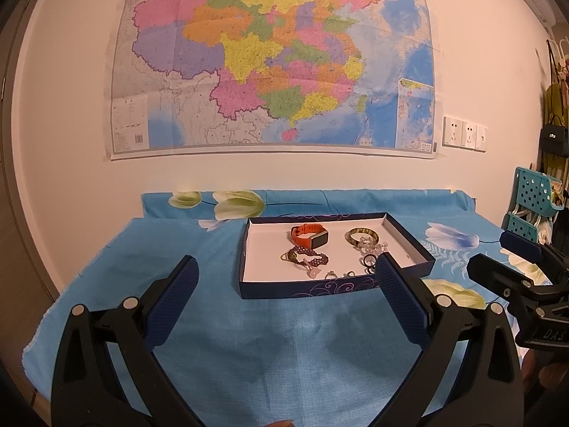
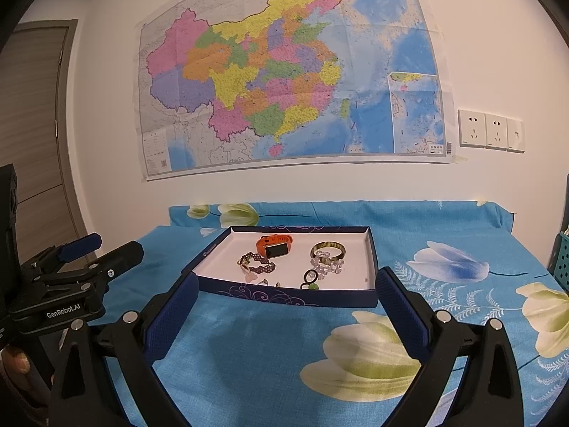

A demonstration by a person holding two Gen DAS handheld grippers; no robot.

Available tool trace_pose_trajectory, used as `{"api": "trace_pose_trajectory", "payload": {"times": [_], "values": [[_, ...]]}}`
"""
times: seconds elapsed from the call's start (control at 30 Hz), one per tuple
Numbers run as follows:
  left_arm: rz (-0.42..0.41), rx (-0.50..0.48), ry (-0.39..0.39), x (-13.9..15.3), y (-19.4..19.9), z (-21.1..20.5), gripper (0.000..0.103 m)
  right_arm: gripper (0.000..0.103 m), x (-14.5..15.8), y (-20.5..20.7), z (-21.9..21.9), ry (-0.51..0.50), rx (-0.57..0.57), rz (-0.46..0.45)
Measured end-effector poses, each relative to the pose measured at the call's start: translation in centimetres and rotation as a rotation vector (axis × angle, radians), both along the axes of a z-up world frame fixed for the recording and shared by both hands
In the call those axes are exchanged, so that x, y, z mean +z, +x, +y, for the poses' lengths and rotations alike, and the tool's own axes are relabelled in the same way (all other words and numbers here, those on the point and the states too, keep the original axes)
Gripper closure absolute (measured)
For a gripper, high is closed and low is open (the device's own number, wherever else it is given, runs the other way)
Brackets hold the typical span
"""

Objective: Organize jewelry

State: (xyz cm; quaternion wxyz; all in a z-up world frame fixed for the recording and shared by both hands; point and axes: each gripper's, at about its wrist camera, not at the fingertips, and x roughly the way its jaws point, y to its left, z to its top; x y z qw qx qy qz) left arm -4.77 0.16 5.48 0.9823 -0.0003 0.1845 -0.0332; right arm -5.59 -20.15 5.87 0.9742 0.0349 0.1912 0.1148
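Fingers first: the left gripper [image 1: 286, 286] and the right gripper [image 2: 286, 302] both hang spread wide with nothing between them, just short of the near wall of the shallow dark-blue cardboard box tray with the white floor [image 2: 370, 249], which sits on the blue flower-print cloth over the tabletop [image 1: 266, 338].

All the jewelry lies inside that tray: small rings [image 1: 332, 274] hard against the near wall, a black ring-shaped piece [image 2: 310, 277], a dark beaded bracelet [image 2: 256, 263], a clear crystal bracelet [image 2: 329, 265], then a green-brown bangle [image 2: 328, 249] and an orange-strapped smartwatch [image 2: 274, 245] at the back.

That fits a finished tidy-up or a heap waiting to be sorted, can't tell which. If anything gets picked, I'd come from above, close on one piece only, and watch the crystal beads touching the bangle.
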Motion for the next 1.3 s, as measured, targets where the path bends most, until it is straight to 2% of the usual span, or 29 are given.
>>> {"api": "trace_pose_trajectory", "payload": {"times": [1.07, 1.2, 1.3], "values": [[0.007, -0.005, 0.003, -0.4, 0.1, -0.1, 0.005, 0.007, -0.6, 0.2, -0.2, -0.004, 0.003, 0.013], [0.073, -0.016, -0.017, -1.3, 1.3, 0.4, 0.005, 0.007, -1.3, 1.6, -1.4, -0.006, 0.001, 0.071], [0.115, -0.01, -0.037, -2.1, 2.3, 1.2, 0.005, 0.007, -2.7, 4.5, -4.5, -0.06, -0.083, 0.186]]}}
